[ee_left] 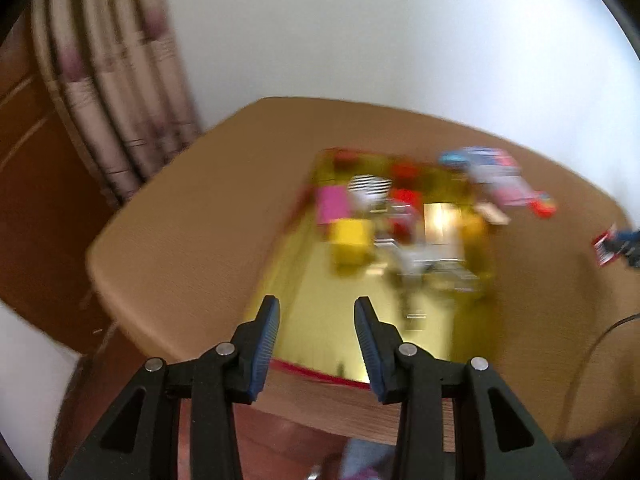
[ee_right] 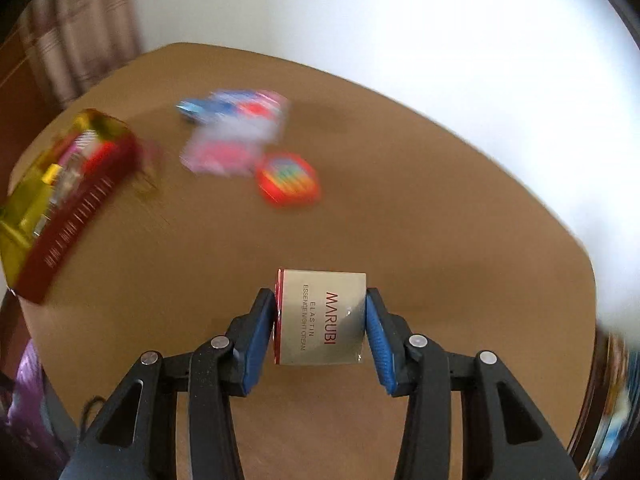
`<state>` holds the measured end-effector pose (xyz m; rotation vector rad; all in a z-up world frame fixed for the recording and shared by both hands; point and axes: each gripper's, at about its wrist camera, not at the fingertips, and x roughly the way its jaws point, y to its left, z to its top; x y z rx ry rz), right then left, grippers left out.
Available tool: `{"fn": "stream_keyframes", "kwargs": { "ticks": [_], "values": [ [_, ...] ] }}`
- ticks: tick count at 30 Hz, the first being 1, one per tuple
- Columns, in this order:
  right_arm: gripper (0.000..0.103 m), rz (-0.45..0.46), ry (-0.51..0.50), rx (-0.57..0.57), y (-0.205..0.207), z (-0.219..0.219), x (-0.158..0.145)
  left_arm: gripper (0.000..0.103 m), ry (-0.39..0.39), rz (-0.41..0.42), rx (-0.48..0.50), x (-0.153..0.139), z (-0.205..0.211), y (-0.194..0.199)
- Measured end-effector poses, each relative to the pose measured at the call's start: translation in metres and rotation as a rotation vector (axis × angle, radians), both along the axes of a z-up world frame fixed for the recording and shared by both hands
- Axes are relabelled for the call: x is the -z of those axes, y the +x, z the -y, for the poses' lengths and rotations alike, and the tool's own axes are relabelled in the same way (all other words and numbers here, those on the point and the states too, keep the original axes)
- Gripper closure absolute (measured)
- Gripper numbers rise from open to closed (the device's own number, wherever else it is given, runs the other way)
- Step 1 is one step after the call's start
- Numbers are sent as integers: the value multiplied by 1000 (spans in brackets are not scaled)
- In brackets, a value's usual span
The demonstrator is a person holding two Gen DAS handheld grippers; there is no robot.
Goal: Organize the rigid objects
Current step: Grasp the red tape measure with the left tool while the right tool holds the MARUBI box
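While the left gripper (ee_left: 316, 304) gapes empty, the right gripper (ee_right: 320, 296) clamps a box (ee_right: 320, 316) reading "MARUBI ELASTIN".

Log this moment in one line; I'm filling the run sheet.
right gripper: shut on MARUBI cream box | left gripper: open, empty | gold-lined box: part filled

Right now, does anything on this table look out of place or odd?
A few blurred colourful packets and a red rounded item lie loose on the brown table, outside the gold-lined red box. The right tool holds a silver cream box sideways.
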<state>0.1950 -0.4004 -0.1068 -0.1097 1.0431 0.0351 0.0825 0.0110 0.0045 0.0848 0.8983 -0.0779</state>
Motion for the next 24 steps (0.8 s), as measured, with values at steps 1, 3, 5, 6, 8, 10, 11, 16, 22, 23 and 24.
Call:
{"fn": "stream_keyframes", "kwargs": {
  "ticks": [1,3,5,6,8,10,11,16,22,23,24],
  "values": [
    [61,5,-16,29,-11,8,4,64,-27,-13,45,-3,10,0],
    [61,21,-27,84,-36,29,9,64,-88,-68,150,-8,38,5],
    [61,33,-41,125,-50,43,18,63,-127,-118,259,-15,78,14],
    [61,36,-44,135,-54,51,19,63,-131,-143,286,-16,95,20],
    [61,56,-21,149,-70,65,26,62,-139,-195,352,-20,141,33],
    [61,84,-10,153,-73,67,26,53,-153,-252,361,-17,181,51],
    [61,97,11,153,-75,69,27,53,-150,-281,347,-14,201,63],
    [61,137,89,133,-76,74,28,53,-184,-442,248,12,272,123],
    [62,173,171,114,-89,88,32,53,-77,-476,101,41,322,170],
    [62,179,185,112,-90,90,34,53,-72,-489,84,45,326,177],
    [62,182,202,108,-92,93,36,53,-59,-490,60,48,329,183]
  ]
}}
